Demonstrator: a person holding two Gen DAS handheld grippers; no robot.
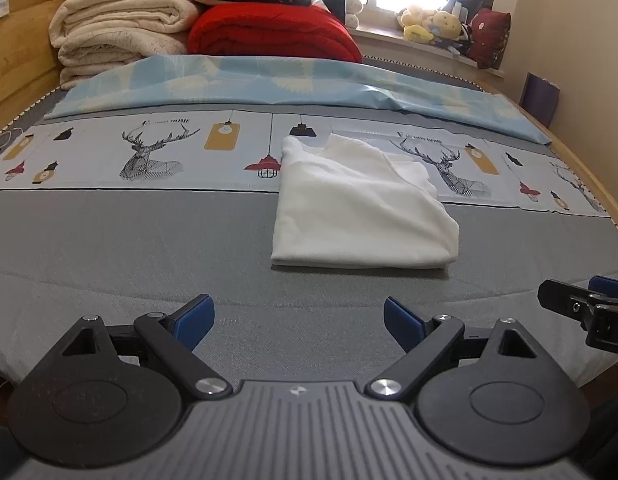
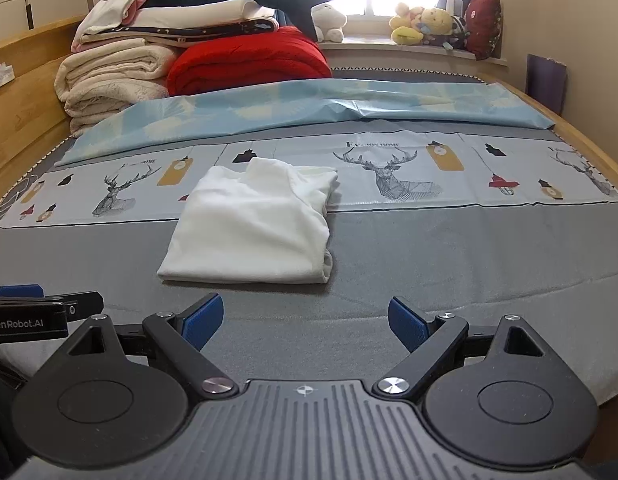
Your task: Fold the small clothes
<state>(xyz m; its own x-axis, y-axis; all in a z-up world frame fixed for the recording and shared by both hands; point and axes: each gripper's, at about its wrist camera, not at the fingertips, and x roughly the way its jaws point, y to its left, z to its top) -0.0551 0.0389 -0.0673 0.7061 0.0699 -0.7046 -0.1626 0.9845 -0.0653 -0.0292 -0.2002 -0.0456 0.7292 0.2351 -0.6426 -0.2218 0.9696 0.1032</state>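
the bed (image 1: 129, 240) carries a grey cover with a printed deer band. at its far end sit folded cream blankets (image 1: 117, 28) and a red quilt (image 1: 273, 32). the white garment (image 1: 361, 208) lies folded on the cover, across the band's edge. the left claw (image 1: 299, 320) and right claw (image 2: 305, 320) hover low, side by side, near the garment, both wide and empty.

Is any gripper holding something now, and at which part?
Nothing is held. The left gripper and right gripper are both open, short of the folded white cloth garment on the bed.
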